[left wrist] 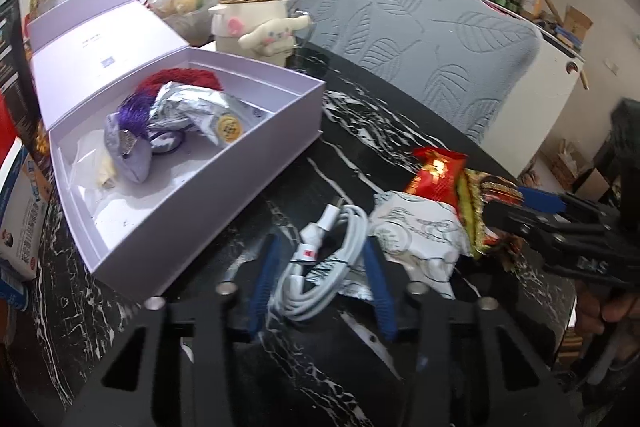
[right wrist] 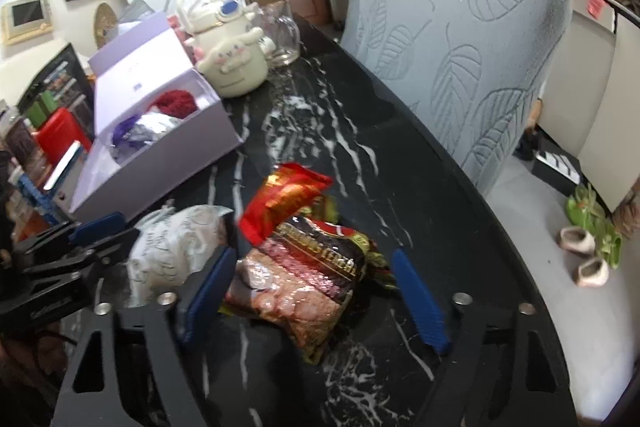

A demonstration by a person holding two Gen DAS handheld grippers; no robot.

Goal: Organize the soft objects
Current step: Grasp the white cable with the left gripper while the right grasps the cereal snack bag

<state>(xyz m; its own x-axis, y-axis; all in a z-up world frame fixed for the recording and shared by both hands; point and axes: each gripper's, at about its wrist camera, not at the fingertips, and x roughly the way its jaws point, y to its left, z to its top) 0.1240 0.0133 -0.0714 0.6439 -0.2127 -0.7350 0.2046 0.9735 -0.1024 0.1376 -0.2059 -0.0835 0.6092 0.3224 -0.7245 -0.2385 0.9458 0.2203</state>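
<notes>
The left tool [left wrist: 320, 279] is sitting with its 2 blue pads flanking a coiled white cable [left wrist: 320, 263] on the black marble counter [left wrist: 360, 115]; whether the pads are pressing the coil is hard to tell. The cable's long axis is running away from the camera, its plug end pointing toward the open lilac box [left wrist: 248, 167]. The right tool [right wrist: 312, 291] is spread around a dark meat snack packet [right wrist: 304, 279] without gripping it, the packet lying diagonally, its gold lettering too blurred to read. A red packet [right wrist: 284, 199] is lying tilted beyond it, and a white printed pouch [right wrist: 176, 247] is resting just left, partly hidden by the left tool.
</notes>
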